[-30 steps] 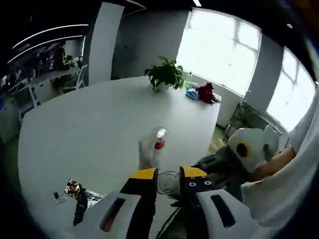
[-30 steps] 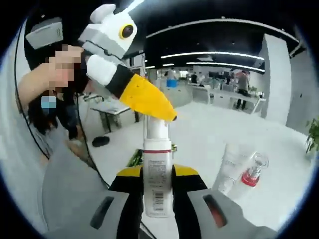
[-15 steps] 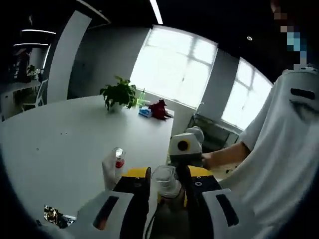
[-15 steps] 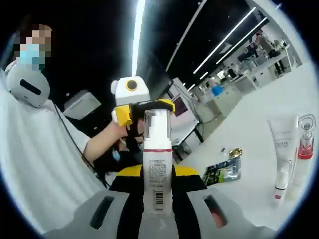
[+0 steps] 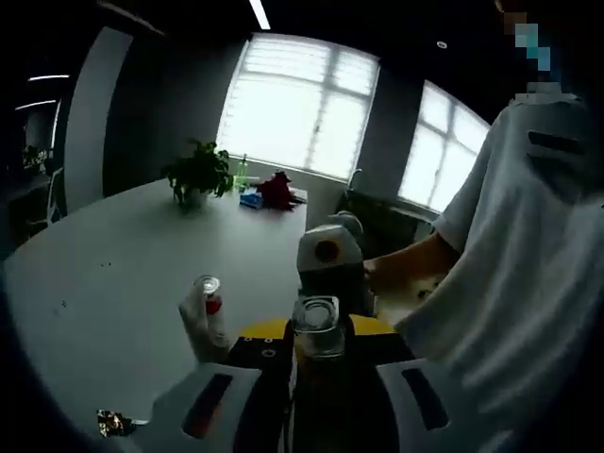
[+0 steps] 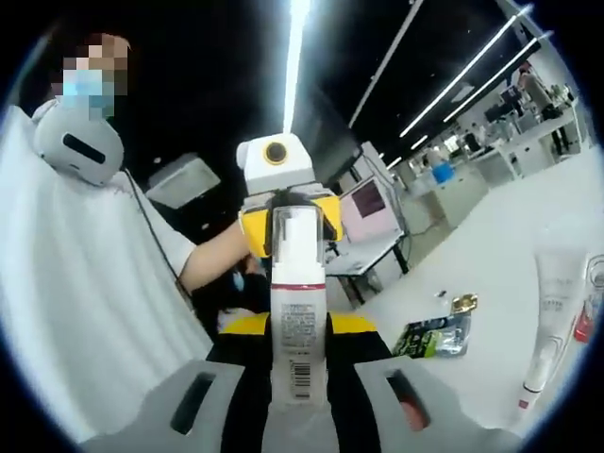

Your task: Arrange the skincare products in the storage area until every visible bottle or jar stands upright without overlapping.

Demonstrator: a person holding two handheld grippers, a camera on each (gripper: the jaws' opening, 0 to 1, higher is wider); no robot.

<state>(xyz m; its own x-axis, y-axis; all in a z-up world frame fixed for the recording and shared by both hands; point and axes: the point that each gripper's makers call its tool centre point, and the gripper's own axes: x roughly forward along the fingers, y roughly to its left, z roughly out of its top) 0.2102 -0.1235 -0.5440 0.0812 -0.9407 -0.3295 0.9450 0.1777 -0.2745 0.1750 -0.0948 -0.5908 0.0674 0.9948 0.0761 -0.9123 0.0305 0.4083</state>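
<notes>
Jaws of both grippers clamp the pump bottle [image 6: 297, 311], right gripper [image 6: 297, 354] mid-body, left gripper [image 5: 319, 351] at its slick, likely light clear cap.

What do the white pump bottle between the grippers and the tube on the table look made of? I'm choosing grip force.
The white pump bottle looks like rigid glossy plastic: opaque body with printed barcode label, see-through cap. The pale squeeze tube looks like soft matte plastic, flattened toward one end; that softness is a guess.
</notes>
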